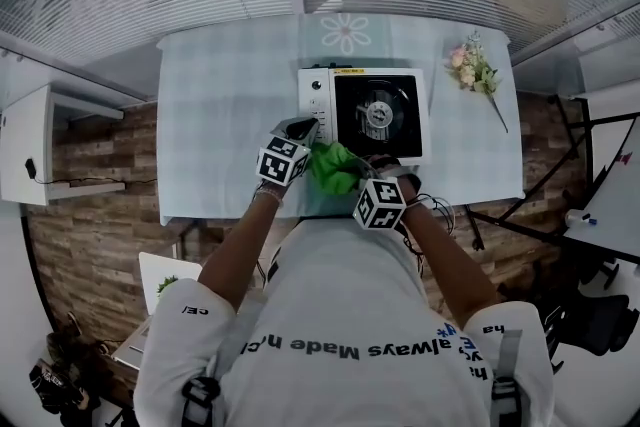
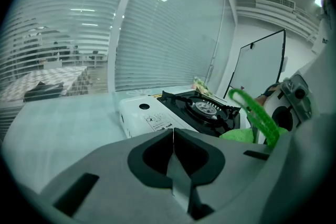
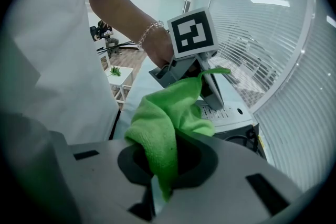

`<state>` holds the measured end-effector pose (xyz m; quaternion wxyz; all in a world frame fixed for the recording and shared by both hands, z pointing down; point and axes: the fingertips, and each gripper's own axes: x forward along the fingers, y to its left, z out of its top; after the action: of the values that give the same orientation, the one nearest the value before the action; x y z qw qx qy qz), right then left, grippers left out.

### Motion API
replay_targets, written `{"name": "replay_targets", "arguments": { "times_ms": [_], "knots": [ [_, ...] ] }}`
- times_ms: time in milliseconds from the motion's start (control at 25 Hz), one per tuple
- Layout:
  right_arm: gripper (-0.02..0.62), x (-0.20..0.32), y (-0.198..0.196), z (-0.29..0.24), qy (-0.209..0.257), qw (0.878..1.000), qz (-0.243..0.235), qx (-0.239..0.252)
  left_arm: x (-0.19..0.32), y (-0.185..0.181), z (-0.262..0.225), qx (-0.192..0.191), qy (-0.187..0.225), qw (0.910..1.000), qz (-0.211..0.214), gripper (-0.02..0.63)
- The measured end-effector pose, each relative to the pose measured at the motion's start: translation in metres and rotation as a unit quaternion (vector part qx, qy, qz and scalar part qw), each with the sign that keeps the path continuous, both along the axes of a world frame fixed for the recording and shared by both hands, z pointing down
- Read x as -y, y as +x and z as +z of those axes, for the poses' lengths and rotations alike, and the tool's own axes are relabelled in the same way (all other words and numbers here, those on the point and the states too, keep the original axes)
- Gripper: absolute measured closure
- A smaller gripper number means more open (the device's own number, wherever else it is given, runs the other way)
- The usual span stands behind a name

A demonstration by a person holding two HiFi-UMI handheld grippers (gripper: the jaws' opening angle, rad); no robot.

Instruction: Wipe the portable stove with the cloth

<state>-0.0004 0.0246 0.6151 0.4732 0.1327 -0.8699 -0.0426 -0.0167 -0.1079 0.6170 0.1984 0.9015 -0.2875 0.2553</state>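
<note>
Right gripper (image 3: 155, 186) fingers are pinched on a fold of the cloth (image 3: 163, 118), held bunched just before the stove (image 1: 365, 110) over the table (image 1: 230, 115) edge, left gripper (image 2: 173, 131) fingers closed on nothing; it's soft, light, floppy, so I'd grab a fuller bunch.

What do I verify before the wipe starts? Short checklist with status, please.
1. Cloth gripped: ok. The right tool is shut on it, with a bunch of cloth sticking out beyond the jaws.
2. Left tool free: ok. Its jaws are together with nothing between them.
3. Stove top clear: ok. Nothing sits on the burner.
4. Heat off: cannot tell from these views.
5. Cloth touching the stove: cannot tell. It is bunched at the near edge.
6. Left tool clear of the cloth: not ok. It sits right beside it.
</note>
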Motion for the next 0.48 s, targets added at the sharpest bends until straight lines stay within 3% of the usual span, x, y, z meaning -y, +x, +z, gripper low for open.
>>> {"name": "replay_targets", "arguments": {
  "times_ms": [480],
  "knots": [
    [0.569, 0.006, 0.03, -0.007, -0.081, 0.996, -0.008, 0.037, -0.001, 0.003, 0.001, 0.031, 0.014, 0.9993, 0.014, 0.594]
  ]
}}
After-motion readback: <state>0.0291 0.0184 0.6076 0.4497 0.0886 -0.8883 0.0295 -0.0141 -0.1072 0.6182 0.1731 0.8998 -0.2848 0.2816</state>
